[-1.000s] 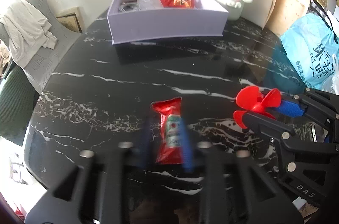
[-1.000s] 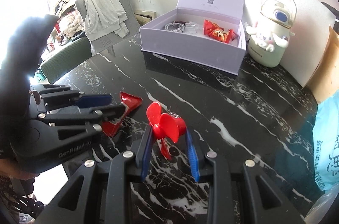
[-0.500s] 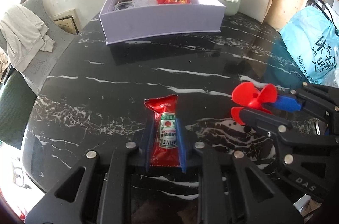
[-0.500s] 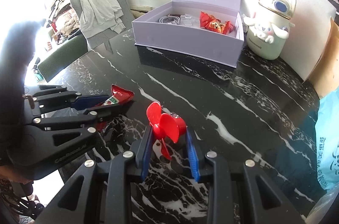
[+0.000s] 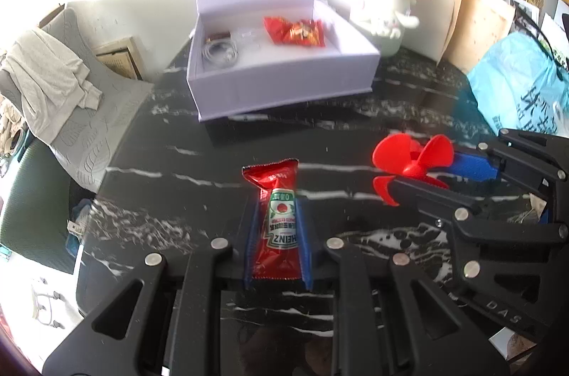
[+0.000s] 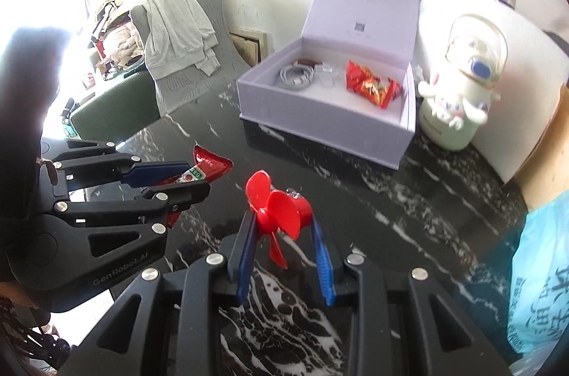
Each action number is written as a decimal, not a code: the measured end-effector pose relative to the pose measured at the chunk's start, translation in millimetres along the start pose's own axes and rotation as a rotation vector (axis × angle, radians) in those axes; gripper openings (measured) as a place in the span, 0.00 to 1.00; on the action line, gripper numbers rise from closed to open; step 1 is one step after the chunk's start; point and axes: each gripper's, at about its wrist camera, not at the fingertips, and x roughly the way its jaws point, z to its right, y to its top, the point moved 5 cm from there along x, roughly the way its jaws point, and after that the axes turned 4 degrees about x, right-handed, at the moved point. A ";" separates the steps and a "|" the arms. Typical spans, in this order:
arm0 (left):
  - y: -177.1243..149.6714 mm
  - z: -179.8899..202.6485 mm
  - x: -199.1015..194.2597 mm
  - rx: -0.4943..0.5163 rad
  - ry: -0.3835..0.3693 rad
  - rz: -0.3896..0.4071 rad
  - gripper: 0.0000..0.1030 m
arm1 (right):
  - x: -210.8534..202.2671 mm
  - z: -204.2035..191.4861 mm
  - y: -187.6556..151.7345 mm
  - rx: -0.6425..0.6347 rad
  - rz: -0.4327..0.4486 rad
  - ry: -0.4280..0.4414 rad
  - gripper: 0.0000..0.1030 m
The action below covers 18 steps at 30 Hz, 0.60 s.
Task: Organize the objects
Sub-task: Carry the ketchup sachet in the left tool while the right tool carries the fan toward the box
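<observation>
My left gripper point(image 5: 276, 208) is shut on a red Heinz ketchup packet point(image 5: 279, 226), held lengthwise above the black marble table point(image 5: 199, 184). The right gripper point(image 6: 281, 223) is shut on a small red fan point(image 6: 281, 212), blades pointing forward. Seen from the right wrist, the left gripper point(image 6: 197, 178) hangs at the left with the ketchup packet point(image 6: 209, 164) sticking out. From the left wrist, the right gripper point(image 5: 423, 173) and fan point(image 5: 412, 159) are at the right. An open lavender box point(image 5: 284, 88) stands ahead, holding a red snack packet point(image 5: 295, 32) and a coiled white cable point(image 5: 218, 50).
A white cartoon-figure bottle point(image 6: 458, 98) stands right of the box point(image 6: 320, 123). A blue plastic bag point(image 5: 522, 91) lies at the table's right side. A grey chair draped with cloth point(image 5: 46, 80) sits beyond the table's left edge.
My left gripper has closed on the ketchup packet and lifted it off the table. Both grippers have risen and moved a little toward the box, with the fan still held.
</observation>
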 end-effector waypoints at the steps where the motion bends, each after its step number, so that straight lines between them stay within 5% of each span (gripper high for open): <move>1: 3.7 -1.8 -2.0 0.000 0.001 0.006 0.18 | -1.4 -0.5 3.2 -0.002 0.005 -0.001 0.29; 18: 52.9 -20.4 -16.8 0.018 0.026 0.061 0.18 | -20.6 9.2 46.0 -0.028 0.070 -0.022 0.29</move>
